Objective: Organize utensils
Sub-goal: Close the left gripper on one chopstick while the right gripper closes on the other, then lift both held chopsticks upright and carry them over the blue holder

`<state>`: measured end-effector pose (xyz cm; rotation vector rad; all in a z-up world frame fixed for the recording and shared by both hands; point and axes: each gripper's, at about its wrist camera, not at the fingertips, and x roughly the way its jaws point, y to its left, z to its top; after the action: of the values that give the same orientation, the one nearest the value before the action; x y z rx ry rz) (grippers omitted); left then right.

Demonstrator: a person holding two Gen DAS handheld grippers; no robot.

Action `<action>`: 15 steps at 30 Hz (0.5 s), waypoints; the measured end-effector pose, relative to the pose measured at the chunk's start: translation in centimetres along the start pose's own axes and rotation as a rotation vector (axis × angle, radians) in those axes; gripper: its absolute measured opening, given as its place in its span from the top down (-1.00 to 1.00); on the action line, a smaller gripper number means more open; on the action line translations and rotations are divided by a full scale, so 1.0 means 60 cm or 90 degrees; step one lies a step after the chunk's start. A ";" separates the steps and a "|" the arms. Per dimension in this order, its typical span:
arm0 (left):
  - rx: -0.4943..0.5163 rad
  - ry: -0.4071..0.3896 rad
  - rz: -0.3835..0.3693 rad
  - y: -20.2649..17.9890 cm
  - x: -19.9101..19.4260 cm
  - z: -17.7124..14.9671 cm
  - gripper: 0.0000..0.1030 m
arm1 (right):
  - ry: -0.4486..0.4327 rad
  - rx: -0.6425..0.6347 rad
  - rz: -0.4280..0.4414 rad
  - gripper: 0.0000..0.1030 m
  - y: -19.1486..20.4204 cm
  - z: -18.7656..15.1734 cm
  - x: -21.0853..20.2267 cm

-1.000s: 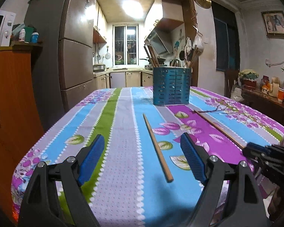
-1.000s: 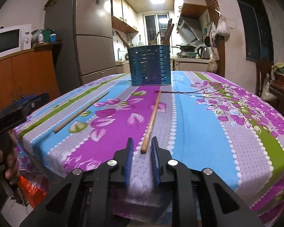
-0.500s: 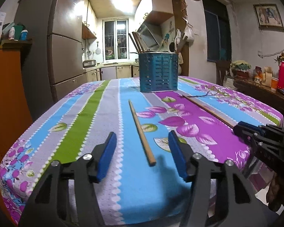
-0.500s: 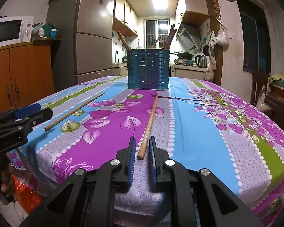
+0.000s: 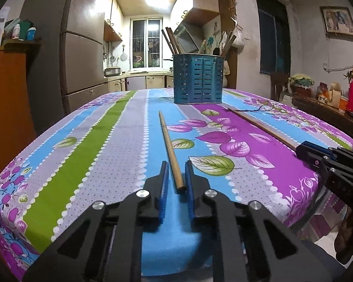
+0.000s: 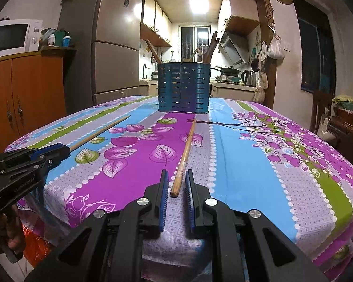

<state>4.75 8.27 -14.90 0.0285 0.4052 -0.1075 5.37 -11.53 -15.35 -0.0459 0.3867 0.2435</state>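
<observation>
Two wooden chopsticks lie on the flowered tablecloth, pointing toward a blue slotted utensil holder (image 5: pixel 197 80) that holds several wooden utensils. In the left wrist view my left gripper (image 5: pixel 177 171) straddles the near end of one chopstick (image 5: pixel 170 150), jaws narrowed with small gaps on both sides. In the right wrist view my right gripper (image 6: pixel 177 178) straddles the near end of the other chopstick (image 6: pixel 184 157), jaws also narrow and not touching it. Each gripper shows in the other's view: the right gripper (image 5: pixel 317 157) and the left gripper (image 6: pixel 47 155). The holder also shows in the right wrist view (image 6: pixel 183 87).
The table (image 5: pixel 94 152) has its near edge just under both grippers. A fridge (image 6: pixel 113 54) and an orange cabinet (image 6: pixel 23 94) with a microwave (image 6: pixel 11 38) stand to the left. A side table (image 5: pixel 329 108) with bottles stands to the right.
My left gripper has narrowed from wide open and moved in around the chopstick's end. My right gripper has moved forward so the other chopstick's end lies between its jaws.
</observation>
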 end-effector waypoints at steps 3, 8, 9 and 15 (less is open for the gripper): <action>0.008 -0.014 0.013 -0.006 -0.001 -0.006 0.82 | -0.002 -0.001 -0.002 0.68 0.001 0.001 0.000; 0.001 -0.040 0.017 -0.006 -0.006 -0.014 0.81 | -0.007 0.003 -0.001 0.68 0.000 -0.003 -0.002; 0.000 -0.041 0.018 -0.006 -0.006 -0.015 0.81 | -0.006 0.005 0.000 0.68 -0.001 -0.003 -0.002; -0.005 -0.043 0.026 -0.009 -0.008 -0.014 0.82 | -0.014 0.024 0.002 0.80 -0.003 -0.007 -0.004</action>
<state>3.94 7.84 -15.46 0.0260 0.3373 -0.0673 5.03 -11.80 -15.63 -0.0049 0.3691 0.2399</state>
